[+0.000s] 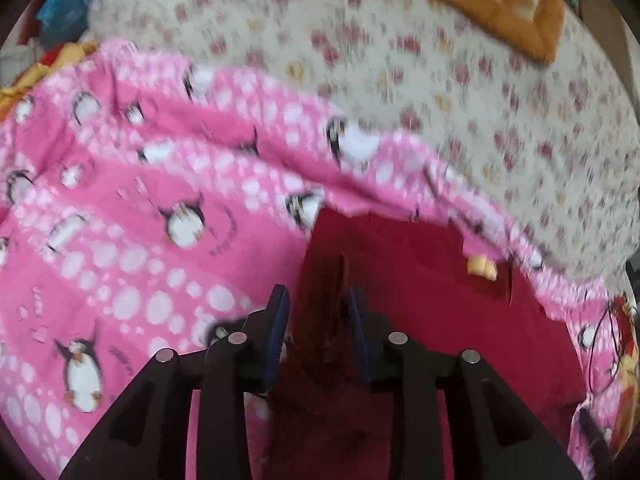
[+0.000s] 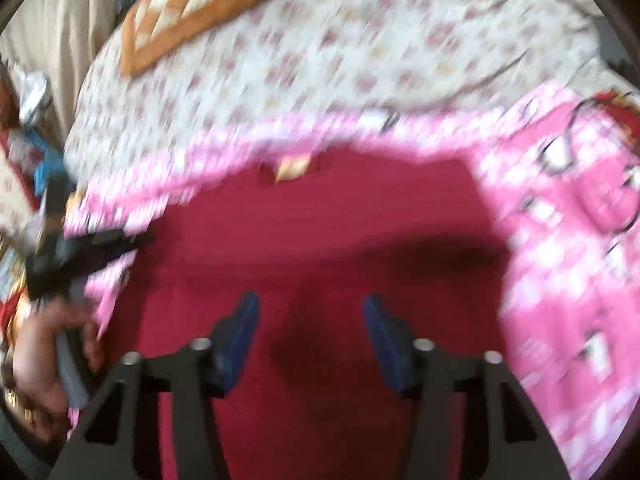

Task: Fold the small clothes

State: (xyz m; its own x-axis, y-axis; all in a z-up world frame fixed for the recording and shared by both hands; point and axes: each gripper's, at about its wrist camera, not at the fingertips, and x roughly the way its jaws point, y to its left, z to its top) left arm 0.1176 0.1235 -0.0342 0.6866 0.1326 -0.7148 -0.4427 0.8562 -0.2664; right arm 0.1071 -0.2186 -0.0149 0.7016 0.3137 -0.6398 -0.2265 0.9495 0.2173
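Crimson fabric: the small garment lies on a pink penguin-print blanket, which is spread over a bed with a cream floral sheet. The garment sits near the blanket's far edge, its own far edge just short of it. A small yellow tag or patch shows at the garment's far edge.

Left gripper: jaws nearly closed, blue pads set close together. A raised fold of the crimson fabric stands between the pads; with the blur I cannot tell whether the pads actually press on it.

Right gripper: jaws roughly half open, blue pads well apart. Nothing between them; only flat crimson cloth shows below, with a dark shadow on it.

Right wrist view, left side: the other gripper's dark body is seen over the garment's left edge, with the person's hand on its handle.

An orange patterned cushion lies on the floral sheet toward the far side of the bed, well apart from the garment. Both views are motion-blurred.
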